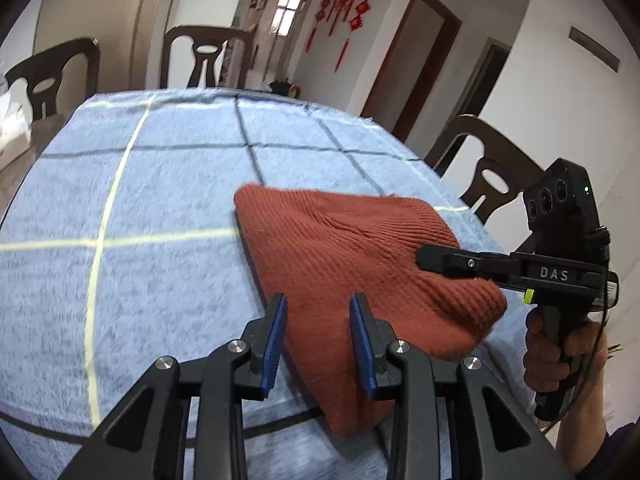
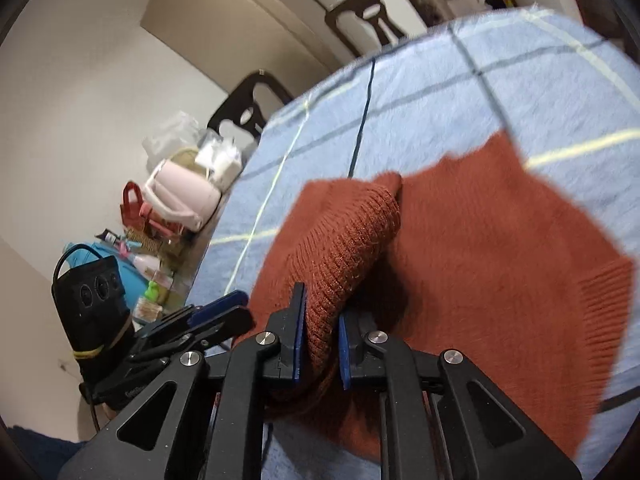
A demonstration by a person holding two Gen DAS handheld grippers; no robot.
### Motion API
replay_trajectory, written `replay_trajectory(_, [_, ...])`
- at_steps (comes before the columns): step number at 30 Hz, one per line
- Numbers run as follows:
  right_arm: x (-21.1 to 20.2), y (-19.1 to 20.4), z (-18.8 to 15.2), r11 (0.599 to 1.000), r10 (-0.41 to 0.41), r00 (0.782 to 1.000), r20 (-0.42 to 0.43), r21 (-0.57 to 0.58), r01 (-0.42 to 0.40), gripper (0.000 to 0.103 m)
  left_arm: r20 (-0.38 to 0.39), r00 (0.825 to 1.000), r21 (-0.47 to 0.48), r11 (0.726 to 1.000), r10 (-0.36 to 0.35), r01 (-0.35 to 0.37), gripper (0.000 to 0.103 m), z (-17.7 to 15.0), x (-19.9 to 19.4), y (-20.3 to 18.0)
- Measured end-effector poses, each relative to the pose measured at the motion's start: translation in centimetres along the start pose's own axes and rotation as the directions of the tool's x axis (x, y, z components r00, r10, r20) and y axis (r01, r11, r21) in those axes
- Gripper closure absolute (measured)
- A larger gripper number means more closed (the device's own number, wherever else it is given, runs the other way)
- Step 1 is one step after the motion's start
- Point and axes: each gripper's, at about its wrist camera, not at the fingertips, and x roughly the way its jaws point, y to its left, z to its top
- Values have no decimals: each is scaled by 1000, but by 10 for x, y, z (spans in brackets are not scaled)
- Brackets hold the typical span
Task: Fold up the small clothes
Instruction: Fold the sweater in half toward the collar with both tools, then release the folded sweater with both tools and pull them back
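A rust-red knitted sweater (image 1: 344, 264) lies on a blue checked tablecloth (image 1: 160, 200), partly folded. My left gripper (image 1: 318, 344) is open, its blue pads on either side of the sweater's near edge, gripping nothing. My right gripper (image 2: 322, 340) is shut on a ribbed fold of the sweater (image 2: 352, 240) and holds it lifted over the rest of the garment (image 2: 500, 260). In the left wrist view the right gripper (image 1: 424, 258) reaches in from the right, over the sweater. The left gripper (image 2: 224, 308) shows at the left of the right wrist view.
Dark wooden chairs (image 1: 204, 58) stand around the table, one at the right (image 1: 492, 172). A cluttered side surface with a pink bag (image 2: 180, 196) and small items lies beyond the table's left edge. Doors and red wall decorations (image 1: 344, 4) are at the back.
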Motion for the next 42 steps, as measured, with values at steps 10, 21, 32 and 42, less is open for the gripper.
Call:
replay_trajectory(10, [-46, -65, -11, 985, -123, 989, 78, 130, 112, 90, -61, 996, 80, 995, -62, 67, 68, -2, 27, -39])
replay_trajectory(21, [-52, -73, -18, 984, -130, 988, 80, 133, 119, 87, -77, 996, 107, 993, -41, 49, 64, -9, 33, -43])
replay_trajectory(32, [-71, -17, -35, 971, -209, 973, 98, -97, 219, 86, -73, 997, 125, 991, -28, 37, 63, -11, 35, -49])
replay_trajectory(42, [-64, -41, -54, 965, -255, 964, 73, -50, 259, 100, -35, 999, 95, 995, -28, 31, 63, 10, 27, -44])
